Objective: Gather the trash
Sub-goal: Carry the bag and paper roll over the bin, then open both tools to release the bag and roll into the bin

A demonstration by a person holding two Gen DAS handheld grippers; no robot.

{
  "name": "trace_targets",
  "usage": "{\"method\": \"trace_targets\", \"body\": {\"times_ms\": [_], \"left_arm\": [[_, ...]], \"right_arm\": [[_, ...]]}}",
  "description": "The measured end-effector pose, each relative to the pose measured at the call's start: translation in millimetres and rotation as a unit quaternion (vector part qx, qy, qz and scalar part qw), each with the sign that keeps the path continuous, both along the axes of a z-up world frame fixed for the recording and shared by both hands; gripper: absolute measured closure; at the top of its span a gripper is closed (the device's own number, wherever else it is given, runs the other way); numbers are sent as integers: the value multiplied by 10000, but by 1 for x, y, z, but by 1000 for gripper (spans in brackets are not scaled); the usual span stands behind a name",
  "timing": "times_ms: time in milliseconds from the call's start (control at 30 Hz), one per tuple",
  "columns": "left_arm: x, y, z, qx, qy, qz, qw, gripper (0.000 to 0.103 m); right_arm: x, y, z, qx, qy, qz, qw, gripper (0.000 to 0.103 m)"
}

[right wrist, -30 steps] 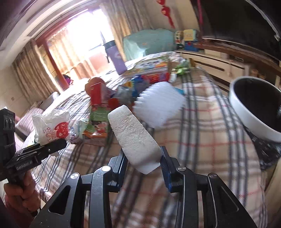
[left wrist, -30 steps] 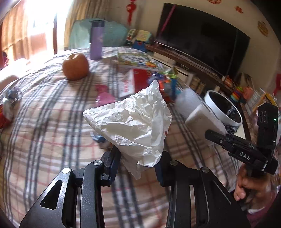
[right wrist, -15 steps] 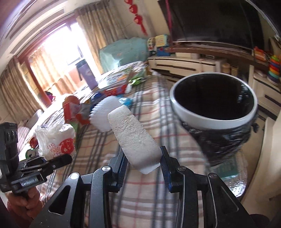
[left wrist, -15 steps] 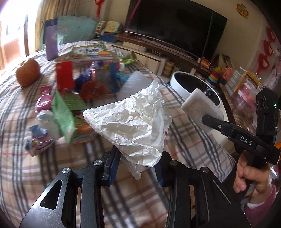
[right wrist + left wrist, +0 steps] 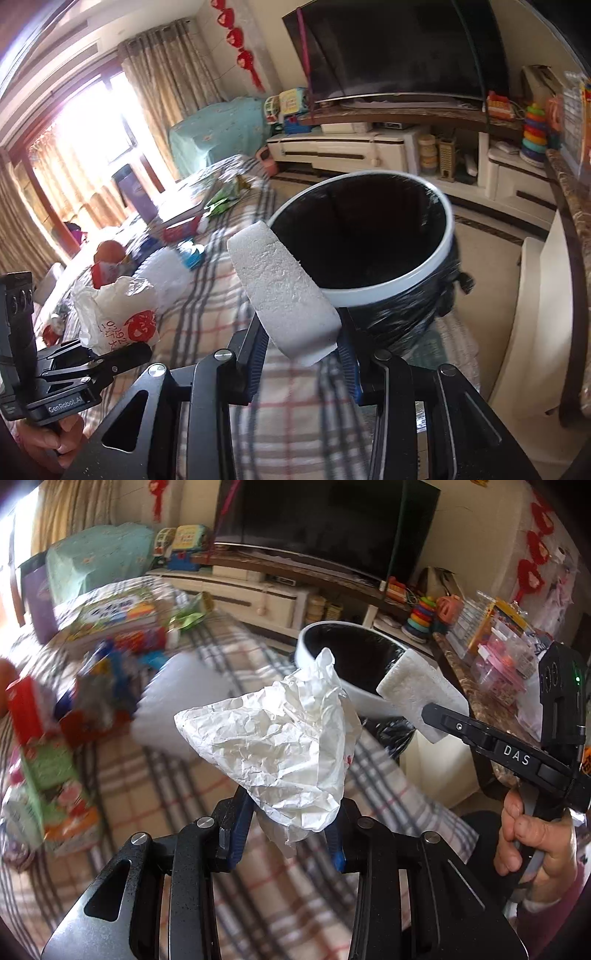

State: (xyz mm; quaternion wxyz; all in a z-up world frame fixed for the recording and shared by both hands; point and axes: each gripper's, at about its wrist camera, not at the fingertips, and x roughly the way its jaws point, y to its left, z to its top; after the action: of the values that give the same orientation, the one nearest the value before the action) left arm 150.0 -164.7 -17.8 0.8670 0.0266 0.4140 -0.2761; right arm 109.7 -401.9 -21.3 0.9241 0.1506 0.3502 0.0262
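My left gripper (image 5: 286, 834) is shut on a crumpled white plastic bag (image 5: 280, 738), held above the plaid tablecloth. In the right wrist view the same bag (image 5: 118, 314) shows red print, with the left gripper (image 5: 122, 354) at the lower left. My right gripper (image 5: 301, 354) is shut on a white foam block (image 5: 280, 291) that sticks up towards the trash bin (image 5: 436, 273). That bin has a white rim and a black liner and stands just past the table edge. In the left wrist view the foam block (image 5: 417, 694) hangs at the bin's (image 5: 314, 642) near rim.
Snack wrappers and packets (image 5: 55, 768), a white ridged plastic tray (image 5: 184, 701) and a picture book (image 5: 110, 613) litter the table. An orange fruit (image 5: 110, 251) and a purple bottle (image 5: 135, 192) stand further back. A TV cabinet (image 5: 369, 147) and a stone counter (image 5: 569, 206) flank the bin.
Both grippers have swung right across the table towards the bin, each keeping its load. The bin now looms large ahead of the foam block; the fruit and bottle have slid out of the left view.
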Motion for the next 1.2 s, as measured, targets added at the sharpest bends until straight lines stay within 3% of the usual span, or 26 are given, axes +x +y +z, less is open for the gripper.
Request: {"method": "trace_targets", "body": {"times_ms": [567, 1067, 1167, 1200], "left_arm": [[50, -85, 18, 213, -110, -402, 9989, 69], [80, -131, 9, 544, -27, -584, 9968, 68], [84, -133, 6, 579, 32, -573, 9967, 60], [86, -134, 5, 566, 69, -556, 9968, 47]], "right_arm": [[46, -58, 6, -67, 196, -305, 9993, 66], [70, -79, -4, -35, 436, -339, 9985, 62], [73, -84, -6, 45, 472, -365, 9982, 61], [74, -85, -6, 81, 486, -368, 9981, 60]]}}
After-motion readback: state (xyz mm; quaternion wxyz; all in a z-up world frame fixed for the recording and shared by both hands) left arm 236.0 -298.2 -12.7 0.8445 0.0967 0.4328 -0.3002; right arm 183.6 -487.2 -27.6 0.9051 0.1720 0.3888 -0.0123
